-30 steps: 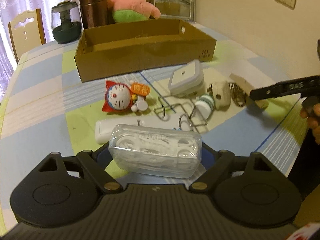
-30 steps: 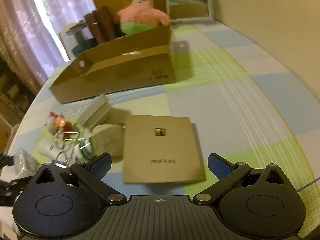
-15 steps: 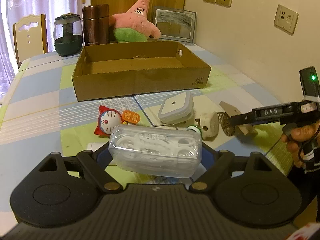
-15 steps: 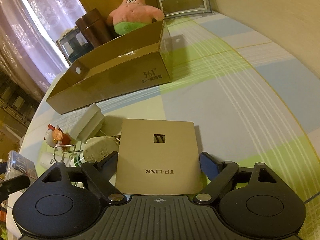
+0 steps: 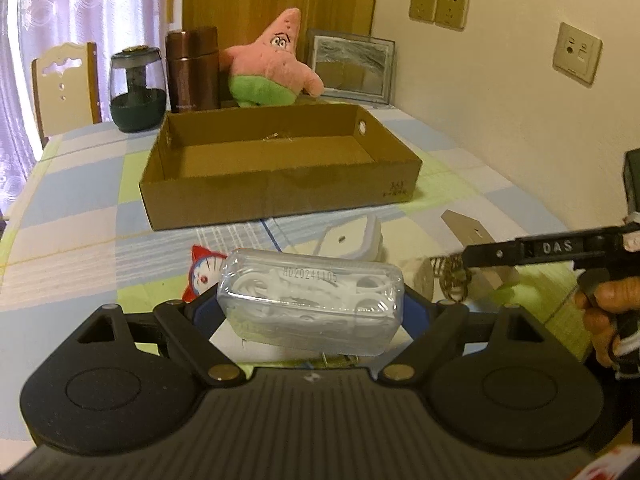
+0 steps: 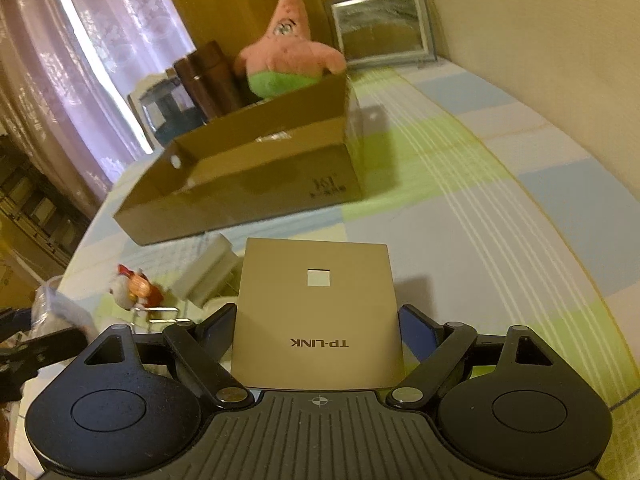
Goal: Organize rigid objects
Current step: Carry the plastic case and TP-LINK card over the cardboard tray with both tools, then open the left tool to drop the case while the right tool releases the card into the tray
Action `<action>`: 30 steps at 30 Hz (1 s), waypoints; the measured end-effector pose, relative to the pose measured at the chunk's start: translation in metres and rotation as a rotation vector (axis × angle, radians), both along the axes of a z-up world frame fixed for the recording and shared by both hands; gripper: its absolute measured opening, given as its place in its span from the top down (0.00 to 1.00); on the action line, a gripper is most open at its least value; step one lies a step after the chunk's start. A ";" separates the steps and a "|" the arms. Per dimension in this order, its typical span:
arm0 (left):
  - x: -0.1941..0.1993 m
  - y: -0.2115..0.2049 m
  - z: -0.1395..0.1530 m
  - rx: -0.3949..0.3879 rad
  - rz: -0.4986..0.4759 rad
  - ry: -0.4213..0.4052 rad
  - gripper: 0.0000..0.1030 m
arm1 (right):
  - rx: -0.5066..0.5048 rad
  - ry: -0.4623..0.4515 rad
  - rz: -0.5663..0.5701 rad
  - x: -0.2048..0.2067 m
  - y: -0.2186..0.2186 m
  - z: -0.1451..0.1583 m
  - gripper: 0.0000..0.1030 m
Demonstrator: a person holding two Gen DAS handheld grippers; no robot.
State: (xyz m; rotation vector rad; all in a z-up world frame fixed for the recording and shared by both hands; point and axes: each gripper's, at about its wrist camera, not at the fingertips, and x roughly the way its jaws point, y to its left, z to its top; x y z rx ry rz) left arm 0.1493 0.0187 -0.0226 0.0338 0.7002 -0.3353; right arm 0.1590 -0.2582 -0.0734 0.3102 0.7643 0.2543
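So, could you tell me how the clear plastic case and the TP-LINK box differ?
The clear plastic case is see-through with rounded corners, showing white cable inside; the TP-LINK box is opaque tan, flat and square-cornered. The case sits in the left hand-held gripper, the box in the right hand-held gripper. Both are gripped by their sides in front of the empty cardboard tray.

Left gripper point(image 5: 310, 312): matte black housing, ribbed centre, round discs either side, brass pivot screws, blue finger pads point(image 5: 410, 308). Right gripper point(image 6: 316, 324) identical; white "DAS" marking along its side.
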 end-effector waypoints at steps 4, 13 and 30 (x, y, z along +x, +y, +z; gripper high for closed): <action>0.010 -0.004 0.007 0.006 0.032 -0.012 0.18 | -0.010 -0.043 0.025 0.003 0.008 0.013 0.20; 0.041 -0.003 0.024 -0.015 0.092 -0.039 0.18 | -0.072 -0.135 0.064 0.032 0.019 0.036 0.20; 0.160 0.006 0.032 0.006 0.180 -0.086 0.18 | -0.177 -0.226 0.115 0.137 0.040 0.044 0.20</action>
